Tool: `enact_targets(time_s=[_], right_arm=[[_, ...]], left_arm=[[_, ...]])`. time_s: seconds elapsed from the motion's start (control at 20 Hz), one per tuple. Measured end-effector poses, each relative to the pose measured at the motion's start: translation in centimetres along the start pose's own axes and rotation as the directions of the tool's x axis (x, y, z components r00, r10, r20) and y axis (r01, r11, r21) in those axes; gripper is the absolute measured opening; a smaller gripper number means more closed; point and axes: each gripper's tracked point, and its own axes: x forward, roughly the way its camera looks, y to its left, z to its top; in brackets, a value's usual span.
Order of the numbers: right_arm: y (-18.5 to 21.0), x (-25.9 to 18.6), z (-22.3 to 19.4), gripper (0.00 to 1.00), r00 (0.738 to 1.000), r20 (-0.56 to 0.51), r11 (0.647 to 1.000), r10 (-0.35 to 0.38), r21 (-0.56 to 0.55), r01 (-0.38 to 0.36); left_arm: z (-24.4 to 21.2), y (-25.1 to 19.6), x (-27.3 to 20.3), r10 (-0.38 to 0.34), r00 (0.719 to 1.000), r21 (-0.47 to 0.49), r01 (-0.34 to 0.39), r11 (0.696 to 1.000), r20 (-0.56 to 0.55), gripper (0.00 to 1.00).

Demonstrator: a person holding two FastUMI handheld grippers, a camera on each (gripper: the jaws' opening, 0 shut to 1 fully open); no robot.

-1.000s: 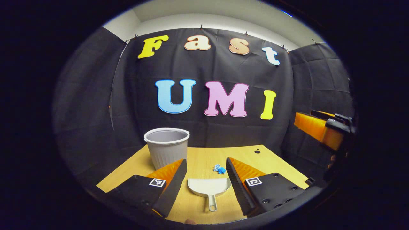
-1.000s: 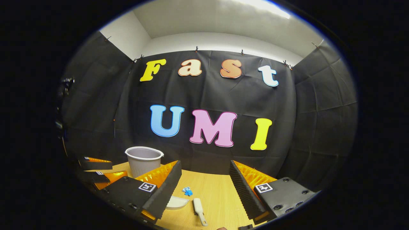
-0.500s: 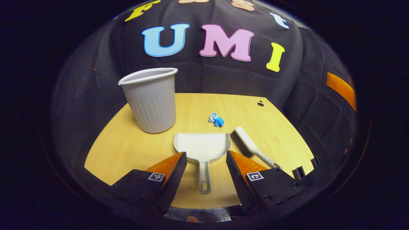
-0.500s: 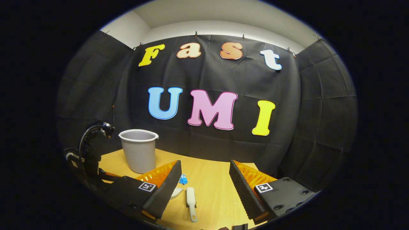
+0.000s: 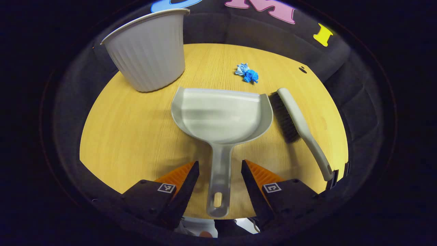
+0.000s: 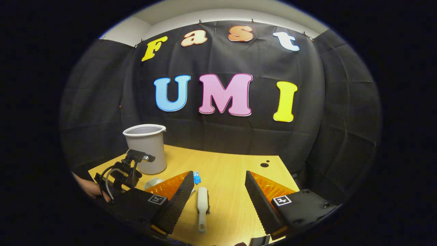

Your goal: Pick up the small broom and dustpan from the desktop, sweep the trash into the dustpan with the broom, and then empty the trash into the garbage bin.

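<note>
Round pale-wood desktop [image 5: 136,136]: bears every item below.

Ribbed grey plastic garbage bin [image 5: 146,51]: upright, ahead and to the left of the left gripper [image 5: 218,171]; probably light and easily tipped.

Pale grey moulded plastic dustpan [image 5: 222,116]: flat on the desktop directly ahead of the left gripper, its handle running back between the two spread fingers, which stand either side without touching. Likely light, stiff and smooth; the narrow handle is the sensible hold.

Small grey-handled broom with dark bristles [image 5: 297,123]: lying just beside the dustpan's right edge. From the right gripper [image 6: 218,191] it lies ahead, between wide-spread fingers holding nothing. Stiff handle, soft bristles; best gripped mid-handle.

Crumpled blue paper trash [image 5: 247,73]: beyond the dustpan's lip, apart from it; very light, apt to skitter.
</note>
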Motion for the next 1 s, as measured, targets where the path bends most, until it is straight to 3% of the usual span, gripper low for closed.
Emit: enact_targets(time_s=[0.25,0.45,0.65,0.7,0.75,0.8,0.9,1.0], right_arm=[[-1.4,0.4,-2.4,0.96,0.997,-0.073,0.999,0.012,0.032,-0.009],[-3.2,0.7,-2.2,0.97,0.996,-0.087,0.995,-0.021,0.098,0.029],[-3.0,0.8,-2.9,0.97,0.994,-0.105,0.99,-0.006,0.141,0.021],[-2.8,0.6,-2.8,0.92,0.994,-0.105,0.988,0.004,0.154,0.012],[-2.6,0.4,-2.7,0.95,0.995,-0.102,0.987,0.013,0.16,0.004],[-2.4,0.4,-2.7,0.91,0.995,-0.101,0.988,0.018,0.157,-0.002],[-2.0,0.6,-3.0,0.95,0.993,-0.115,0.989,0.033,0.145,-0.016],[-0.3,0.7,-3.5,0.95,0.984,-0.148,0.982,0.098,0.175,-0.071]], left_arm=[[1.0,0.4,1.4,0.005,0.992,-0.029,-0.008,1.0,-0.125,0.76],[1.6,0.4,2.0,0.03,0.984,0.03,-0.025,0.999,-0.176,0.74],[2.3,0.5,3.0,0.068,0.966,0.076,-0.051,0.996,-0.248,0.52],[2.4,0.1,3.2,0.062,0.965,0.088,-0.041,0.995,-0.256,0.51],[2.3,0.2,3.3,0.067,0.963,0.108,-0.039,0.993,-0.263,0.47],[2.4,0.0,3.4,0.069,0.961,0.132,-0.034,0.991,-0.269,0.33],[2.6,0.1,3.3,0.057,0.964,0.146,-0.019,0.989,-0.26,0.31],[2.5,0.2,3.4,0.034,0.969,0.133,-0.001,0.991,-0.247,0.31]])
